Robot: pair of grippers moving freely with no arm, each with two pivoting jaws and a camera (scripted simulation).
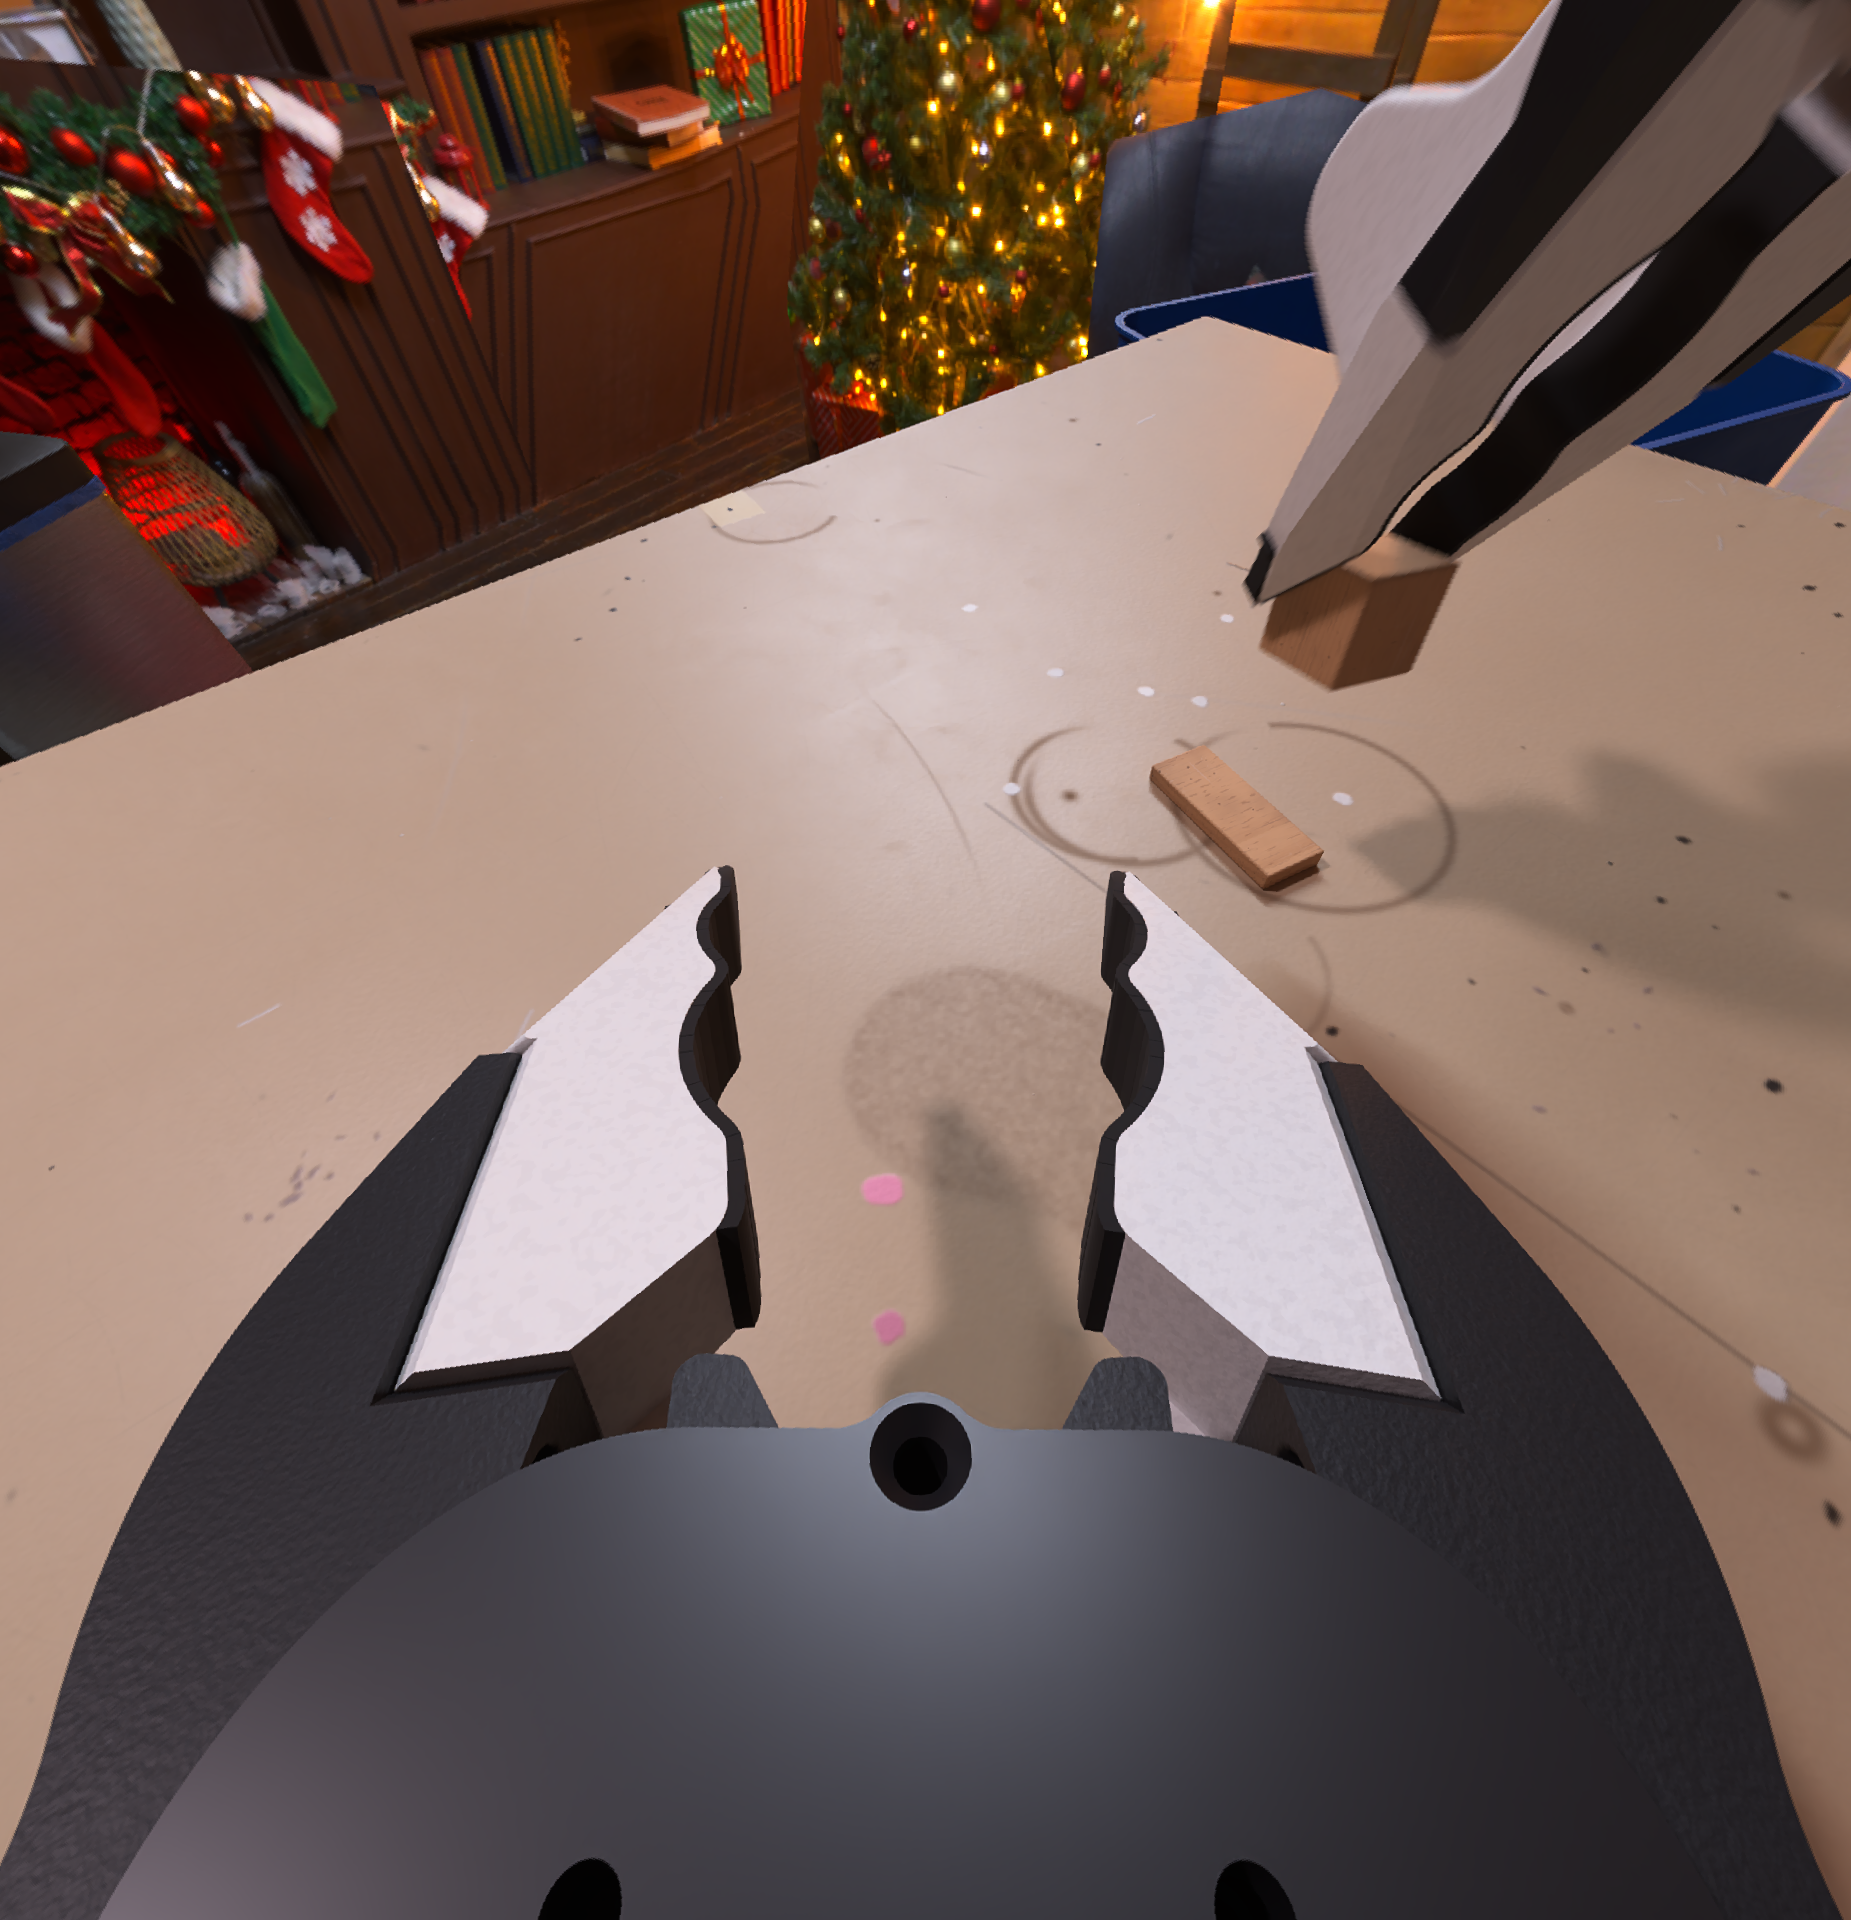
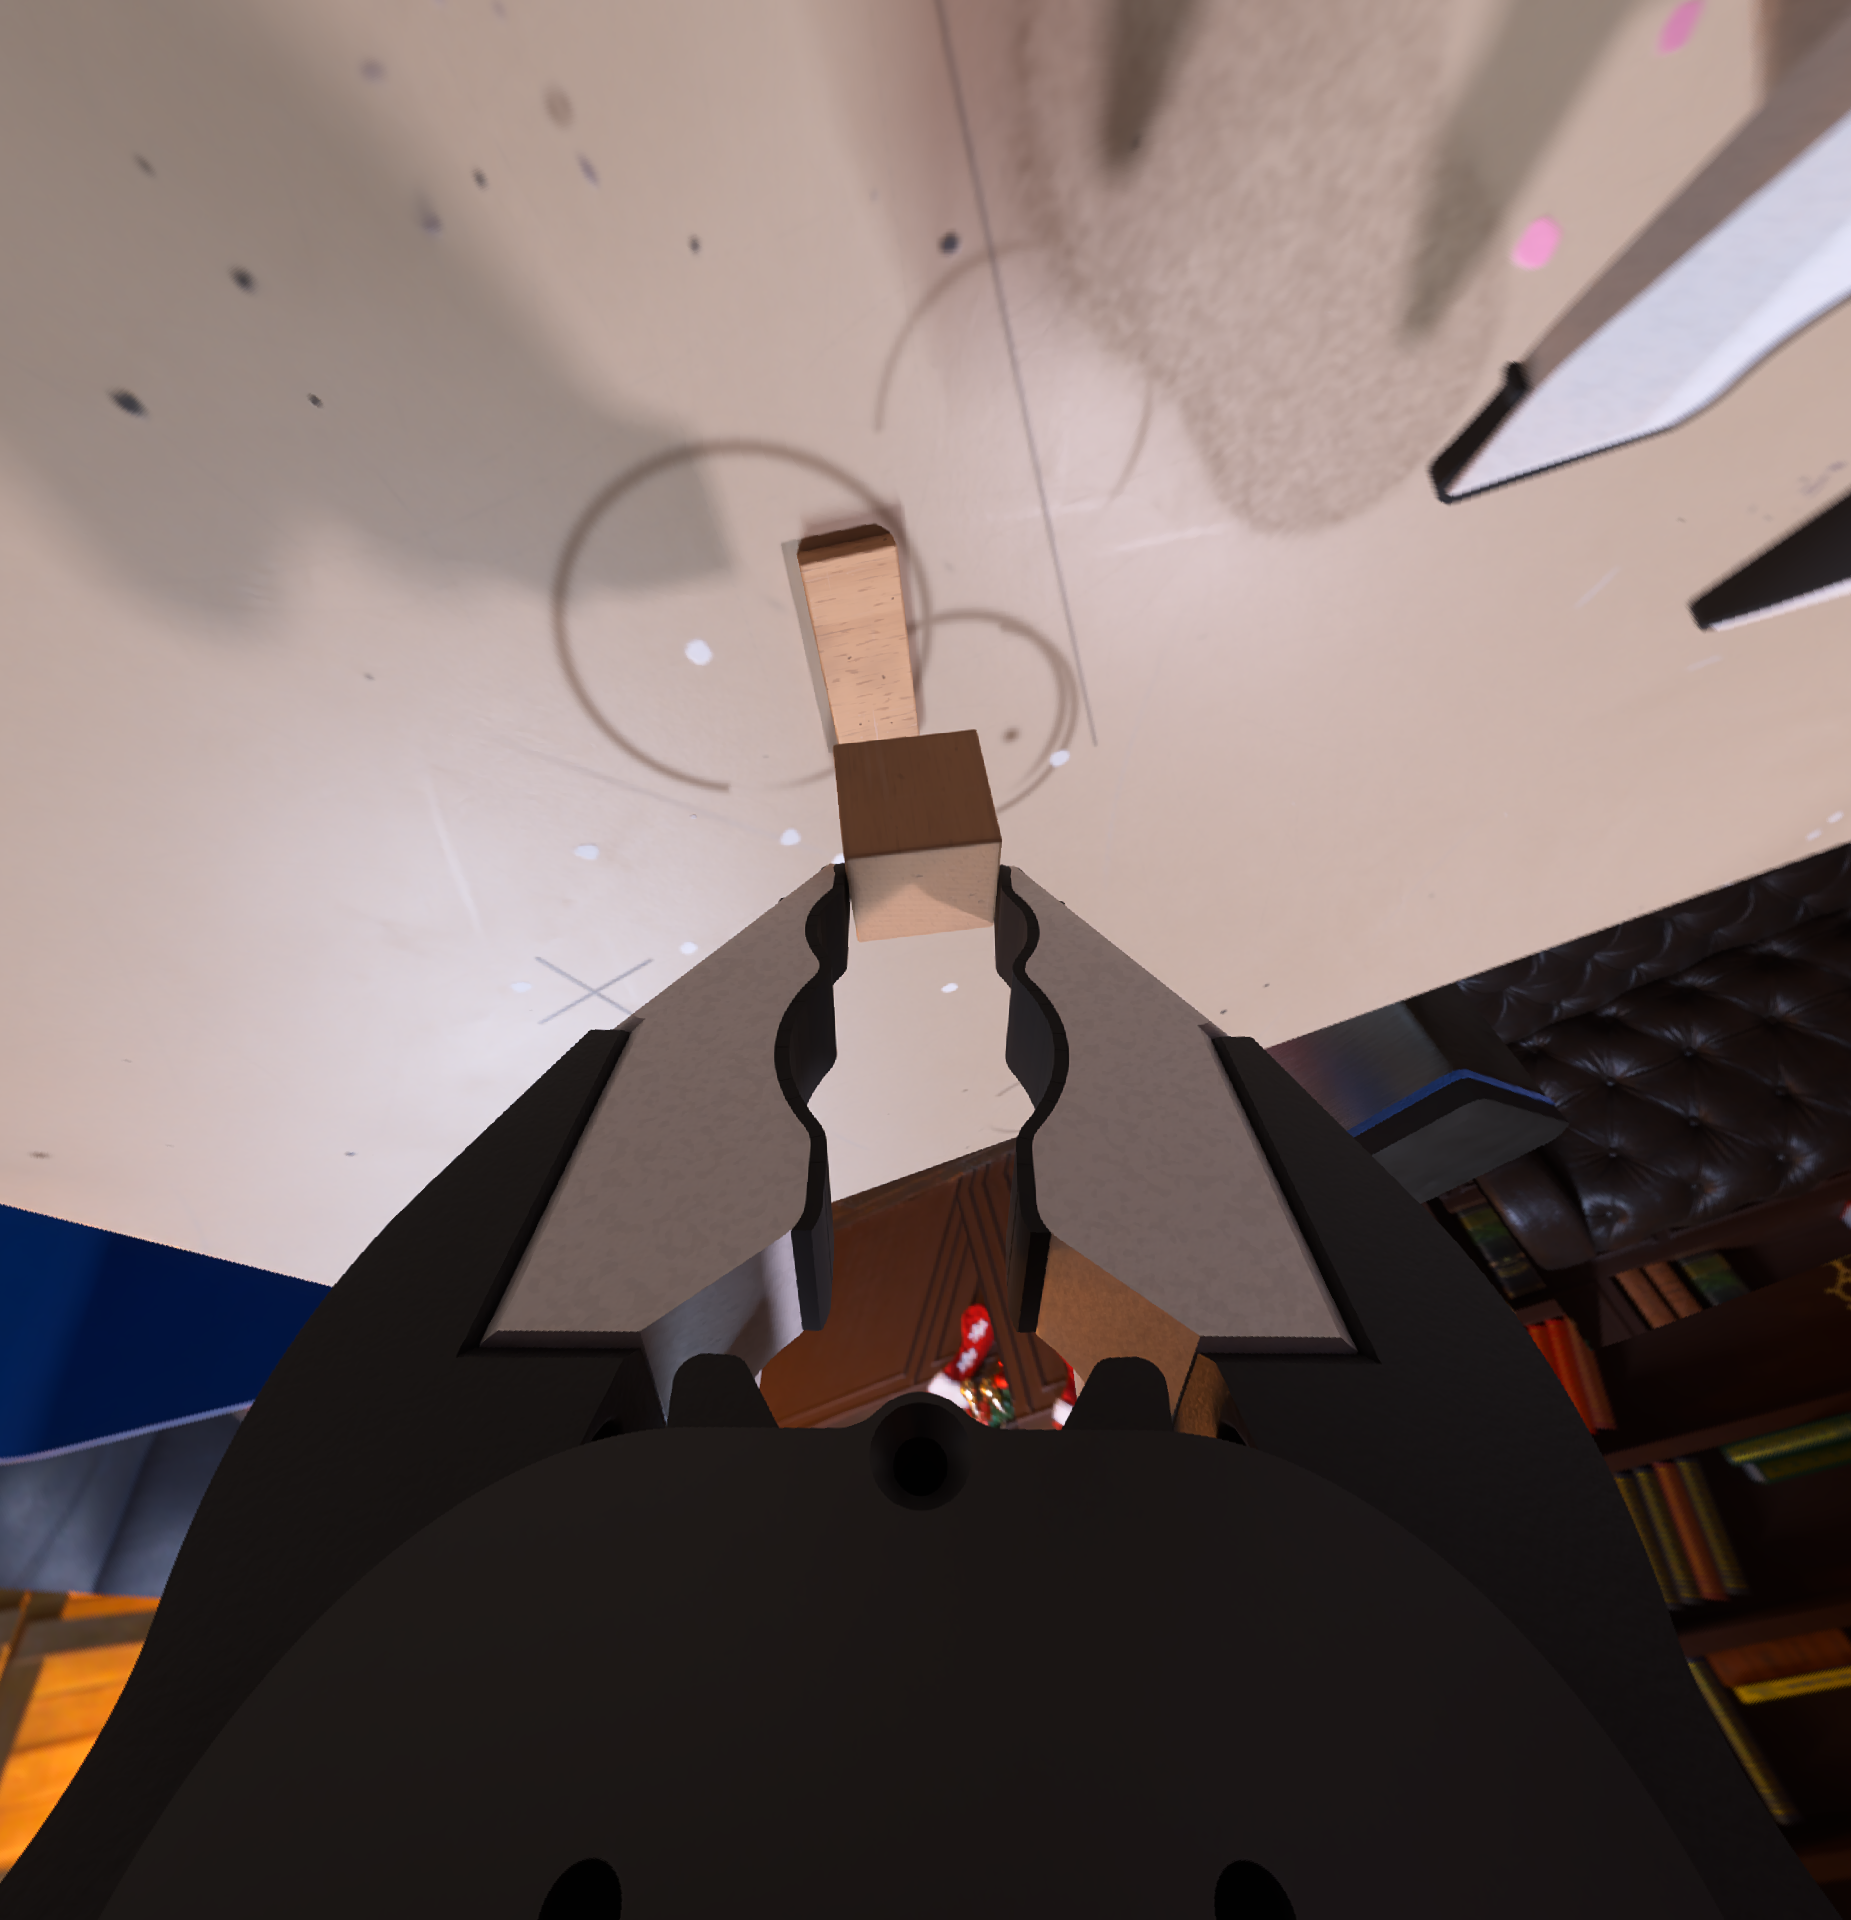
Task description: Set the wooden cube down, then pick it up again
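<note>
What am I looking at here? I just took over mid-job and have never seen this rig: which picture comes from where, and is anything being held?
Each picture comes from a camera riding on one of two two-finger grippers, looking forward along its fingers. In the left wrist view, the left gripper is open and empty above the tan table. In the right wrist view, the right gripper is shut on the wooden cube, pinched at its fingertips. The left view also shows that cube lifted clear of the table. A flat wooden block lies on the table nearby, among ring-shaped stains.
</note>
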